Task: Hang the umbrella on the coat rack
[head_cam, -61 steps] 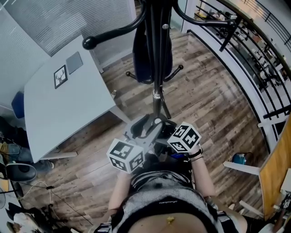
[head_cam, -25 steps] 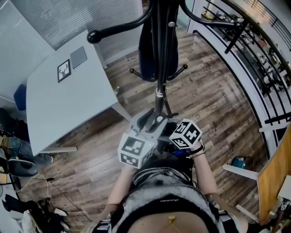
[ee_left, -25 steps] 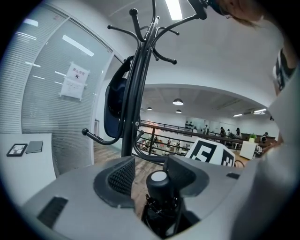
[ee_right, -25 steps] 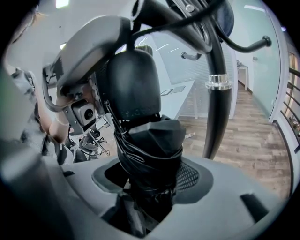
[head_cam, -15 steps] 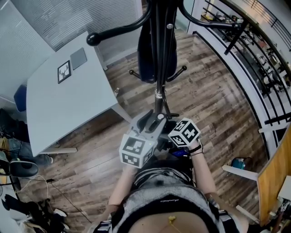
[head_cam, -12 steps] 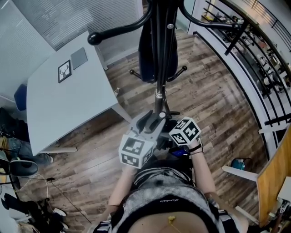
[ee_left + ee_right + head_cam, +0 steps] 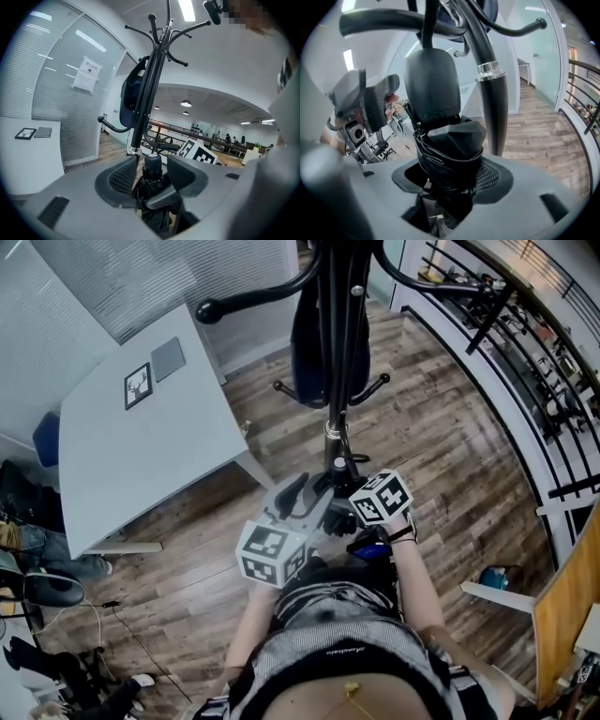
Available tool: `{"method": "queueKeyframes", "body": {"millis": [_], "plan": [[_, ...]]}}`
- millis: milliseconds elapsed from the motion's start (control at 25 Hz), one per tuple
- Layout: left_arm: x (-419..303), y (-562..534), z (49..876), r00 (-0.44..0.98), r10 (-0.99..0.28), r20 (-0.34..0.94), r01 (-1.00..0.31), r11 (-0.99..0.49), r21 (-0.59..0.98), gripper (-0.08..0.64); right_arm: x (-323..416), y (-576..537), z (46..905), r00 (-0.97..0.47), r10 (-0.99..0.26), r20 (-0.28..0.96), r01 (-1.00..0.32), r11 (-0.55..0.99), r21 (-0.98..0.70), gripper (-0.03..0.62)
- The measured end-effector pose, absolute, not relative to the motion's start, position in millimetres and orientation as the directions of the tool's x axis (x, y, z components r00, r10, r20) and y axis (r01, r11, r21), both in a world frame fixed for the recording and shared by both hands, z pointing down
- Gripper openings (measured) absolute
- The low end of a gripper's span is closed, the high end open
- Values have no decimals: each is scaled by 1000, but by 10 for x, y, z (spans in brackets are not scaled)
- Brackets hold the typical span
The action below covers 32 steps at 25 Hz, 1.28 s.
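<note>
folded blk umbrella [image 7: 440,154], strapped shut, clamped across its bunched fabric in right hand-held gripper [image 7: 451,185]. jaws fairly wide but pressing on it from both sides, rounded end sticking up past them. also sitting betw. the jaws of left hand-held gripper [image 7: 154,180]: jaws just been closing a little, pads looking to touch the folds on both sides, small round cap poking out ahead. held off the floor in front of the person's waist, low by the foot of the rack, not on any hook. in head view both hand-held grippers close together, marker cubes up, tips meeting at the umbrella.

just beyond: coat rack [image 7: 335,381], blk pole w/ curved hooks up top and a chrome collar lower down. pole right beside the umbrella in right gripper view, rising tall behind it in left gripper view. dark blue bag [image 7: 305,348] hanging on the rack's far side.

off to the left: pale grey bench [image 7: 141,474] w/ small framed deer pic [image 7: 138,385] and a grey pad [image 7: 169,359] next to it, both near the far edge. wood-plank floor [image 7: 441,446] all round. blk railing [image 7: 525,371] curving along the right. glass wall w/ blinds [image 7: 112,277] behind the bench.
</note>
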State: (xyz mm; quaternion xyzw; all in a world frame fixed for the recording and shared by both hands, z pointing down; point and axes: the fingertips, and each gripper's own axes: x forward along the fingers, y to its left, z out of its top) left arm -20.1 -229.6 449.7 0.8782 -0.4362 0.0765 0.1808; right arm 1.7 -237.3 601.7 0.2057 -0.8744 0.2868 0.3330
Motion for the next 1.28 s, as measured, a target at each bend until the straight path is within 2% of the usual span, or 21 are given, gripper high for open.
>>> {"method": "queueKeyframes", "body": {"millis": [840,1280], "plan": [[-279,-2163,4677,622,-704,341,-783,-557,279,198,114,-2555,6437,-632,-267,728,-696,608,-382,265],[-321,-2138,4733,624,-698,350,-781,-557,282,198,43,-2709,6534,-621,-319,716,-710,615,-342,275]]}}
